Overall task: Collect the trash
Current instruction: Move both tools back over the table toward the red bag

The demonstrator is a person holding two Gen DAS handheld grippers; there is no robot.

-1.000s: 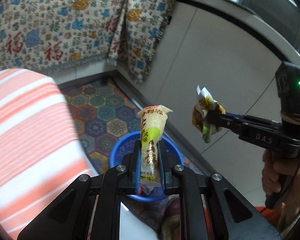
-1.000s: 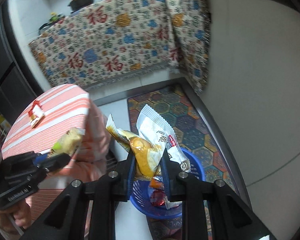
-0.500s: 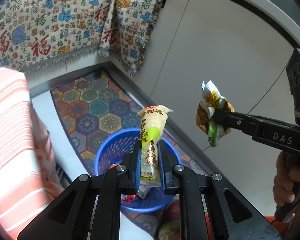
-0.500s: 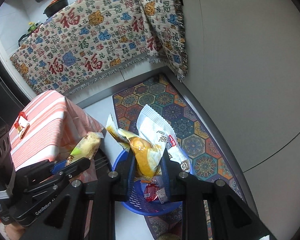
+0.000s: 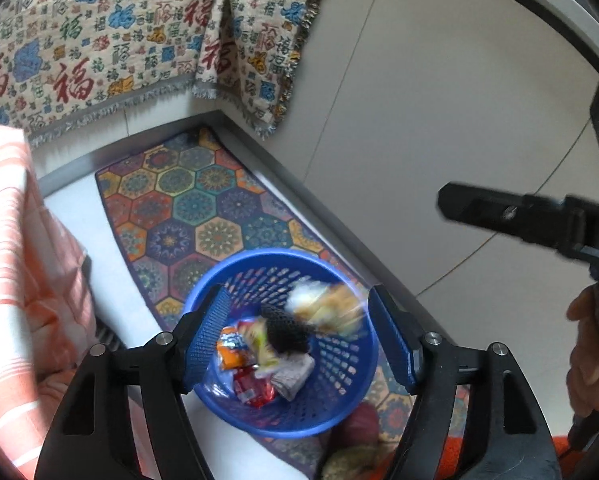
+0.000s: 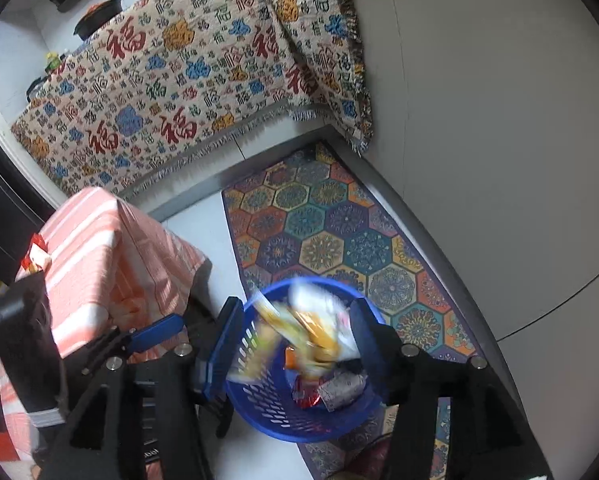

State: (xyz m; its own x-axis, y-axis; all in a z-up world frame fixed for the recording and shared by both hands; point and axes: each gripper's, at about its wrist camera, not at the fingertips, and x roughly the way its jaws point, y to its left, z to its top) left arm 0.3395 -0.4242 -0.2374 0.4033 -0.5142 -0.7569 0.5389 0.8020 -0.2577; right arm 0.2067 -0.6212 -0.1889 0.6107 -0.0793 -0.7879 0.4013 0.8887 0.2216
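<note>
A blue perforated basket (image 5: 327, 404) stands on the floor, right under both grippers. My left gripper (image 5: 299, 336) is opening, its blue pads wide apart and nothing pressed between them. A yellow-green packet (image 5: 261, 340) drops blurred into the basket. My right gripper (image 6: 297, 344) is opening too. Its orange and white wrappers (image 6: 311, 326) fall blurred between the fingers toward the basket (image 6: 267, 408). These wrappers (image 5: 325, 308) also streak through the left wrist view. Red and orange wrappers (image 5: 255, 390) lie in the bottom. The right gripper (image 5: 445, 200) reaches in from the right, the left gripper (image 6: 171, 326) from the left.
An orange-striped cloth covers a table (image 6: 99, 248) left of the basket, with a red-and-white wrapper (image 6: 35, 256) on top. A hexagon-patterned rug (image 5: 187, 208) lies under the basket. A patterned cloth (image 5: 99, 40) hangs behind. A white wall stands at right. A hand (image 5: 591, 340) grips the right tool.
Both grippers sank toward the basket and opened. The yellow-green packet left the left jaws and the orange and white wrappers left the right jaws; all are falling into the basket.
</note>
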